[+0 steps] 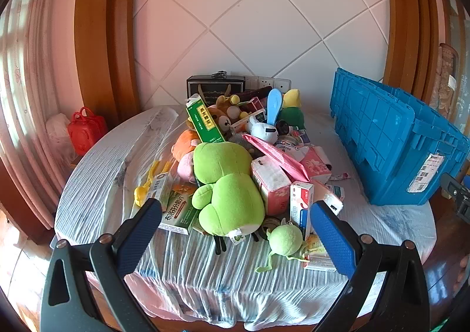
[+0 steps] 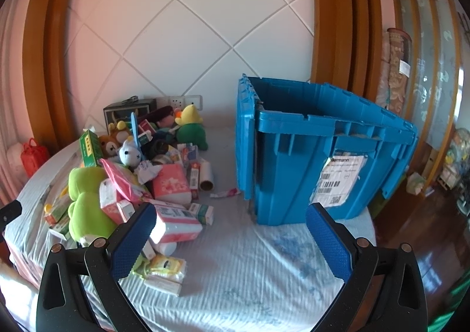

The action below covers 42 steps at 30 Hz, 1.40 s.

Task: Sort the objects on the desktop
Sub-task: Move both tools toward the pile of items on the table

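Pile: heap of plush toys and cardboard medicine boxes (image 1: 235,161), unsorted, mid-table on pale striped cloth (image 1: 205,267).
Crate: blue ribbed plastic crate (image 2: 323,155), beside pile, interior hidden.
Left gripper (image 1: 235,232): spread wide, empty.
Right gripper (image 2: 232,241): spread wide, empty.
Progress: seemingly nothing sorted yet.

Crate (image 2: 293,155): blue, w/ white barcode label (image 2: 337,179). Frog plush (image 1: 229,188): lime green. Tablecloth (image 1: 220,267): pale blue-white, striped (crinkled). Tissue pack (image 2: 170,185): pink, floral. Case (image 1: 86,129): red. Gripper pads (image 1: 144,238): blue, dotted.
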### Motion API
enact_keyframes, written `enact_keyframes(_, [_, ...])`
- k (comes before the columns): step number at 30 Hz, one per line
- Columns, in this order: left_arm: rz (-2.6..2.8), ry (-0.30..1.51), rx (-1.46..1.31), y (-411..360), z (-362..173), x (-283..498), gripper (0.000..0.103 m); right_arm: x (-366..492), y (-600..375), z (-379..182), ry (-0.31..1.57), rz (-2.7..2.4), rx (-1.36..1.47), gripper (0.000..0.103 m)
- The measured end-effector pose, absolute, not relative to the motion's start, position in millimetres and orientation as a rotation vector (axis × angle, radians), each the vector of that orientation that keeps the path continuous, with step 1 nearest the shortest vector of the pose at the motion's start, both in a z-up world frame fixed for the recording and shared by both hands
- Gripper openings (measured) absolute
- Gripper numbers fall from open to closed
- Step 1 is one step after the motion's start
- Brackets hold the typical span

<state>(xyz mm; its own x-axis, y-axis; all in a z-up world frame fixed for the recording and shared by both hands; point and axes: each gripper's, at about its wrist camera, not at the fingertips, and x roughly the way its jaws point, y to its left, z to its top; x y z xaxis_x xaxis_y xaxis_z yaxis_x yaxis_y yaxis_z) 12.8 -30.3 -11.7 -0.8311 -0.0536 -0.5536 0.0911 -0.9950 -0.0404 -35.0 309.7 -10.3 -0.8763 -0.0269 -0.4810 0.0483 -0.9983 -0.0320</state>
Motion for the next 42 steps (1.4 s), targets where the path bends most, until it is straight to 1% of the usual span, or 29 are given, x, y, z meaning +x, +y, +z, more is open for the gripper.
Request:
enact_keyframes(10, [-2.864, 0.113, 0.923, -54.2, -25.0, 12.1, 0.103, -36.2, 304.8, -18.7, 0.061, -2.954, 0.8, 0.103])
enact_keyframes(17, [-2.759, 0.134, 1.0, -85.5, -51.6, 14.8, 0.103, -41.3, 302.2, -33.4, 0.051, -2.911, 0.855, 0.103])
enact_keyframes(22, [-2.652, 0.161, 1.075, -115.2, -78.9, 19.9, 0.103, -52.8, 299.9, -55.5, 0.046, -2.861, 0.942, 0.103])
enact_keyframes(28, [-2.546, 0.094, 1.156, -146.5, -108.7, 20.9, 0.103, -76.3, 282.2, -96.6, 0.009, -2.75, 1.118, 0.103])
enact_keyframes(31, [-2.507, 0.092, 1.216, -159.1, -122.5, 8.8, 0.103, -83.0, 269.5, -118.4, -0.009, -2.7, 1.211, 0.103])
enact_keyframes(34, [-2.49, 0.093, 1.277, -168.9, -132.3, -10.4, 0.103, -89.6, 259.6, -135.8, 0.021, -2.679, 1.292, 0.103])
enact_keyframes(40, [-2.493, 0.072, 1.298, -192.5, -129.1, -59.6, 0.103, -103.3, 252.9, -151.9, -0.002, -2.689, 1.417, 0.103])
enact_keyframes(42, [-2.5, 0.096, 1.296, -202.3, -128.3, -79.0, 0.103, -106.7, 251.2, -154.9, -0.015, -2.693, 1.448, 0.103])
